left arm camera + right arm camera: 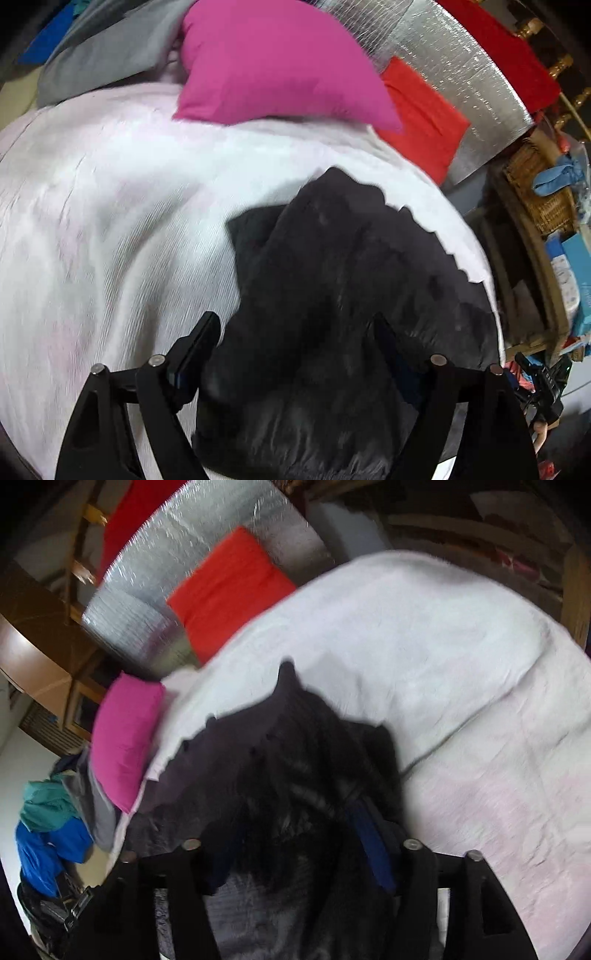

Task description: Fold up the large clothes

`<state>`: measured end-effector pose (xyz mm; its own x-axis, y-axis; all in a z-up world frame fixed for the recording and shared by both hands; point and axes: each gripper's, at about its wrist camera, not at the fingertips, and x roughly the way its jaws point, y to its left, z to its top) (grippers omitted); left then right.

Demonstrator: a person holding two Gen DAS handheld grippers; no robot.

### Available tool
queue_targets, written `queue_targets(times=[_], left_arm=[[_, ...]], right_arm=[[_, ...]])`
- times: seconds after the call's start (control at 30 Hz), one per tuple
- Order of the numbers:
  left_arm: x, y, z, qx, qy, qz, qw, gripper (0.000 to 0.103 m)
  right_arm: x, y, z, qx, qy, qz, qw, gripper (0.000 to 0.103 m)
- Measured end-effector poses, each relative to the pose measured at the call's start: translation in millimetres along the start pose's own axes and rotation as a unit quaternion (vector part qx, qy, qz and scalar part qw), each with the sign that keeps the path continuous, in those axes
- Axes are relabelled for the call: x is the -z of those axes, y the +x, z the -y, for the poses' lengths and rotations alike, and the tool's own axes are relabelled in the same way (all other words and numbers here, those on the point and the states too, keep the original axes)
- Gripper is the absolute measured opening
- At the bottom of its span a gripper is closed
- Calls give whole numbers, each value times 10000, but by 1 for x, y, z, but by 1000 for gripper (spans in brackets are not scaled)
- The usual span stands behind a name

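**Dark garment lies bunched on the bed, both grippers spread over it**

The dark garment (332,295) sits in a rumpled heap on the white bedspread (110,221), near the bed's edge, with a point of fabric sticking up toward the pillows. It is far from flat; layers overlap, and a strip of blue lining shows in the right wrist view.

The left gripper (295,325) hangs just over the heap with its jaws wide apart. Cloth lies between them, but the fingers (201,339) do not press on it. The right gripper (295,849) also stands spread, with dark cloth mounded up between and over its fingers; I see no pinch there either, though blur and black-on-black make the contact hard to read.

The risk, to my eye, is closing on the wrong thing: with so many layers stacked, a jaw could catch two plies or an inner fold instead of a clean hem, and the fold would come out lopsided. The heap also lies close to the edge, so a careless pull could drag it off.

Around it: a pink pillow (273,62) and a red pillow (417,118) at the head of the bed, a silver quilted panel (461,74) behind them, and grey cloth (103,55) beside the pink one. The pillows limit room to spread the garment that way.
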<state>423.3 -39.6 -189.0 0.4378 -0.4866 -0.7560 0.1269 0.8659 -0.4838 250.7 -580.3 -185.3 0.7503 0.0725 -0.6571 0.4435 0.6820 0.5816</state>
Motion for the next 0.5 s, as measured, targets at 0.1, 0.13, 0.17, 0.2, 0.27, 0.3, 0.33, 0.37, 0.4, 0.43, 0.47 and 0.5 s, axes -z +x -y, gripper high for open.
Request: queue_targets(times=[0.1,0.13,0.17,0.2,0.27,0.3,0.33,0.37,0.4,0.43,0.47,0.5], left_arm=[[-13,23,-4,278,-92,-473,9985,90],[-16,33,-7,333,-169,-715,9967,90],[-16,38,-9,340,-246,-880,9952,90],[-17,48,-14,367,-387,-1085,9927,90],[-17,59,-20,464,-599,-1261,9891,93],[-18,59,-20,592,-653,-1247,9883,96],[-19,59,-20,721,-704,-1276,9867,98],[-18,61,-19,804,-726,-1311,9854,98],[-17,64,-17,872,-738,-1380,9838,98],[-15,65,-14,865,-703,-1404,9838,99],[-15,66,-10,848,-652,-1403,9843,99],[-15,68,-5,881,-588,-1401,9845,99]], right_arm=[[-11,-7,31,-99,321,-128,9994,77],[-14,-4,38,-108,395,-198,9990,77],[-14,0,48,-136,502,-330,9981,77],[-12,4,53,-175,548,-430,9974,77],[-8,16,62,-410,583,-698,9950,77],[-6,22,63,-518,581,-807,9937,77],[-2,30,62,-641,583,-929,9919,77],[1,42,60,-763,578,-1076,9896,78],[3,50,57,-791,529,-1147,9888,80],[6,56,50,-752,383,-1132,9900,84],[7,58,39,-719,154,-1070,9915,92],[8,60,31,-710,4,-1070,9917,92]])
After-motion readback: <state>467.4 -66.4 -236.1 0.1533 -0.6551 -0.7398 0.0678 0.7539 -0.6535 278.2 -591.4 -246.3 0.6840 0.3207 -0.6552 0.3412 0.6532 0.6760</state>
